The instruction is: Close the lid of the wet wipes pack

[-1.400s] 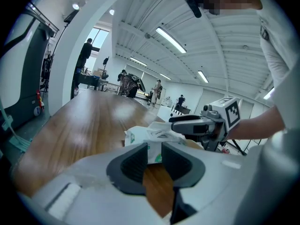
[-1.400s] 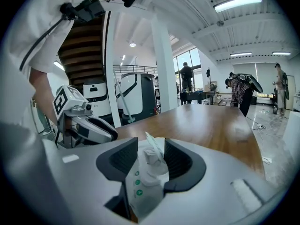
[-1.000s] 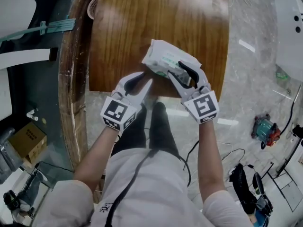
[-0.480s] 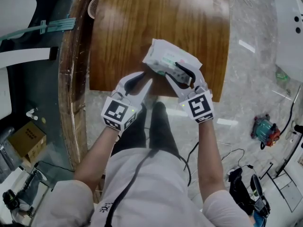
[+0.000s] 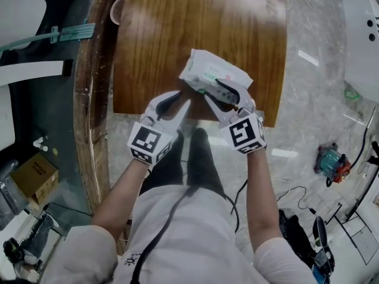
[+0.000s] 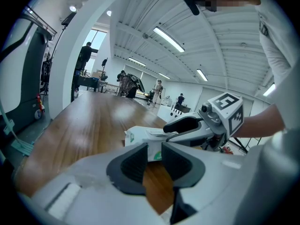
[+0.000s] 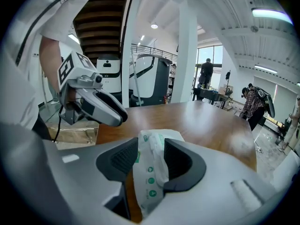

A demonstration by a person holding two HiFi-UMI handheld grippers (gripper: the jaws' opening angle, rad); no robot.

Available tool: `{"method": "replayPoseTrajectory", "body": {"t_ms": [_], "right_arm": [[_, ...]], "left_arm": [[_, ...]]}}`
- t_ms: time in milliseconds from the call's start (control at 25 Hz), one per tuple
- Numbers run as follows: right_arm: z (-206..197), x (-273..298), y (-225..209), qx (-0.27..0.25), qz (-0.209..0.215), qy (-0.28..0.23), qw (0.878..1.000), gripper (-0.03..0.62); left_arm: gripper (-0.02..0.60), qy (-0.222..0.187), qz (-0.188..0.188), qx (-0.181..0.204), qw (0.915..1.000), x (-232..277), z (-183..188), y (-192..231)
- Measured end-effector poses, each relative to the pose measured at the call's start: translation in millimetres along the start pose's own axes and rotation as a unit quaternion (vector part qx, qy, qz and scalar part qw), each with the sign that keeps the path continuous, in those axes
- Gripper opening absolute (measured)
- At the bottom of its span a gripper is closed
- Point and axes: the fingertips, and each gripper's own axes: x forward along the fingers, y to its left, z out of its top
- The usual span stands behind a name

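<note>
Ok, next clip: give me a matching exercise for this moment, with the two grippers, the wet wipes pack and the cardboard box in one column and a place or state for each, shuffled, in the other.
Column one
1. left gripper
2. right gripper
3. wet wipes pack
4. cardboard box

Column two
A. lies at the near edge of the table
B. jaws apart, nothing held
C. off the table, to the person's left
D. has the pack between its jaws

Pairs: 1-B, 2-D, 3-A, 4-C
</note>
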Motion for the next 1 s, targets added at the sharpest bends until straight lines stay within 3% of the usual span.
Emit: {"method": "replayPoseTrajectory", "body": {"t_ms": [560,1000], "right_arm": [[-10,9,12,-0.046,0.006,0.045,0.998,0.175],[-15,14,12,-0.047,0.004,0.071,0.996,0.164]], "left_arm": [[0.104,-0.003,-0.002,0.007,1.0,-6,3,-1],[0.101,-0.008,-0.004,0.009,0.9999,-8,7,-1]]}}
